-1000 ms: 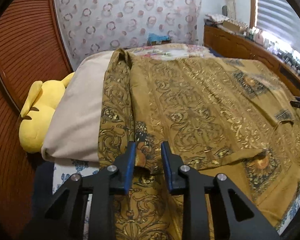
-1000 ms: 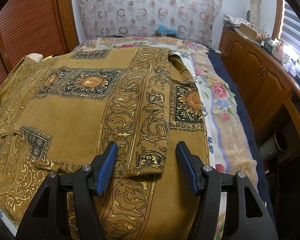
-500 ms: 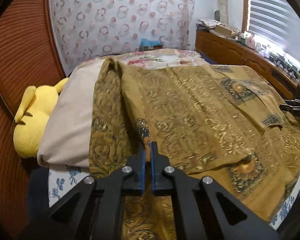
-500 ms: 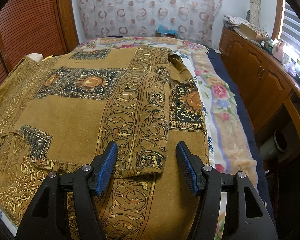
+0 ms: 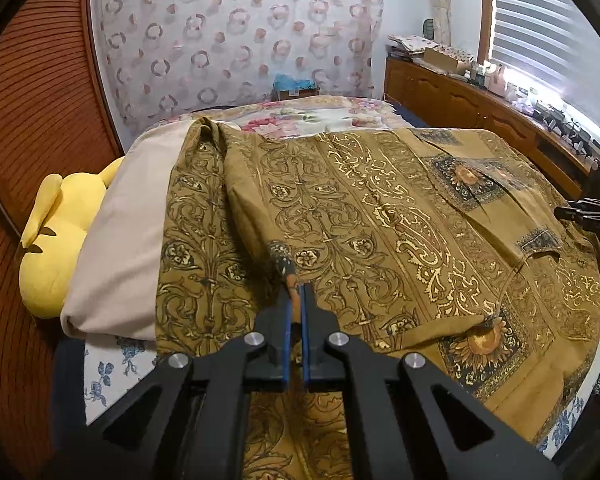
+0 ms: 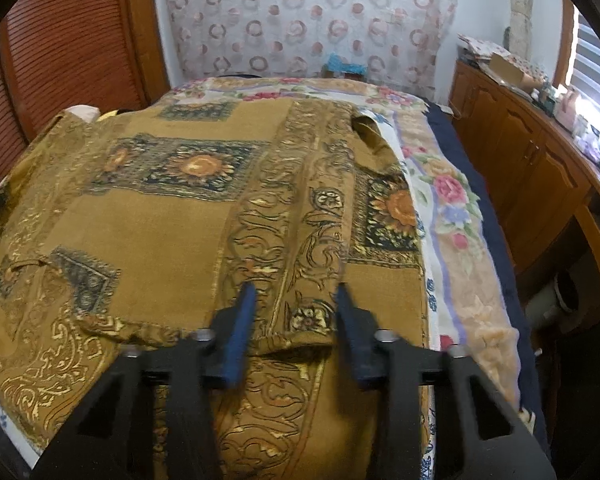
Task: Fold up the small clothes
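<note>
Left gripper (image 5: 296, 292): a second ago its jaws stood apart over the near edge of the shirt (image 5: 380, 216); now they are clenched on a raised ridge of that mustard, gold-printed cloth, which peaks just ahead of the tips.

Right gripper (image 6: 296, 300): jaws closing at this moment, narrower than half a second ago, with the shirt's hem (image 6: 300, 332) between them; pads apparently not yet pressing.

Shirt: spread flat across the bed (image 6: 448, 208), near hem toward the camera, far end by the flowered blanket (image 5: 312, 114).

Reading: one side of the near edge is secured and the other nearly so; the first fold looks about to begin, once both grips hold.

Beyond, left view: beige pillow (image 5: 128, 216), yellow plush toy (image 5: 56, 248) beside it, wooden cabinet (image 5: 460, 104) along the window wall.
</note>
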A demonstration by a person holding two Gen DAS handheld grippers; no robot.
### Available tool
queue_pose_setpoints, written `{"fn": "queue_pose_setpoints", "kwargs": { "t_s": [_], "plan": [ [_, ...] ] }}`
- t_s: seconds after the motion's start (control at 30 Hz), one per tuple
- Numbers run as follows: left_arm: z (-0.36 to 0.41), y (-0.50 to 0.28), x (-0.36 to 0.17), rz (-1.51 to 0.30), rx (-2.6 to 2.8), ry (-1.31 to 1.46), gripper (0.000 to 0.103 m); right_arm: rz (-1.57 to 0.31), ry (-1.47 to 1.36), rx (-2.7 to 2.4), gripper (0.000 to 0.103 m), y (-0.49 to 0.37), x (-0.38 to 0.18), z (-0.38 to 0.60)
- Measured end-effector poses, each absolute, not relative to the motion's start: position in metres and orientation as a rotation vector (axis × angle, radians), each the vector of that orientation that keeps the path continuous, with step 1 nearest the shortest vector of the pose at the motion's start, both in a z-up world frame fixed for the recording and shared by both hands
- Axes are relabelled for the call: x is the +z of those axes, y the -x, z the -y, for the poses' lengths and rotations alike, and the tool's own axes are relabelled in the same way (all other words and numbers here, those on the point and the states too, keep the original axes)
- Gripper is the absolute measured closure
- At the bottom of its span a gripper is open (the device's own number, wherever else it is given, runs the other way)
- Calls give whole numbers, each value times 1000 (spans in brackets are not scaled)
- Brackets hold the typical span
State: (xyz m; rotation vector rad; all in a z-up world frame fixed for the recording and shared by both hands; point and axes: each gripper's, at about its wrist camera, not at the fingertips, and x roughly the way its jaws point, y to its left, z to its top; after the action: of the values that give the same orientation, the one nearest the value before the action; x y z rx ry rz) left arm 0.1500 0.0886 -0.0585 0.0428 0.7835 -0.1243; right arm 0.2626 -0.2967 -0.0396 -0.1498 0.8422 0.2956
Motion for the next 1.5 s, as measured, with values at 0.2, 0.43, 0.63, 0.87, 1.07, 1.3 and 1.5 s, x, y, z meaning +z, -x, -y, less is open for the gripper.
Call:
{"fn": "queue_pose_setpoints", "kwargs": {
  "t_s": [0.2,0.43,0.63,0.87,1.07,1.3,1.5],
  "plan": [
    [-94,-136,-39,-717,-136,16,103,-796,121,369,100,-255,-25,300],
    [-98,-102,4,-606,-183,55,103,-714,93,422,101,-227,9,303],
    [-115,-71,37,-534,-199,81,103,-646,95,448,101,-196,46,311],
    [-140,-25,35,-530,-178,121,103,-641,127,464,101,-155,70,320],
    [-151,-10,-18,-650,-129,141,103,-734,170,446,101,-129,34,319],
    [-144,-6,-57,-739,-104,149,102,-808,143,411,97,-127,-3,319],
    [-143,-5,-52,-736,-98,149,86,-780,162,376,91,-112,4,319]
  ]
}}
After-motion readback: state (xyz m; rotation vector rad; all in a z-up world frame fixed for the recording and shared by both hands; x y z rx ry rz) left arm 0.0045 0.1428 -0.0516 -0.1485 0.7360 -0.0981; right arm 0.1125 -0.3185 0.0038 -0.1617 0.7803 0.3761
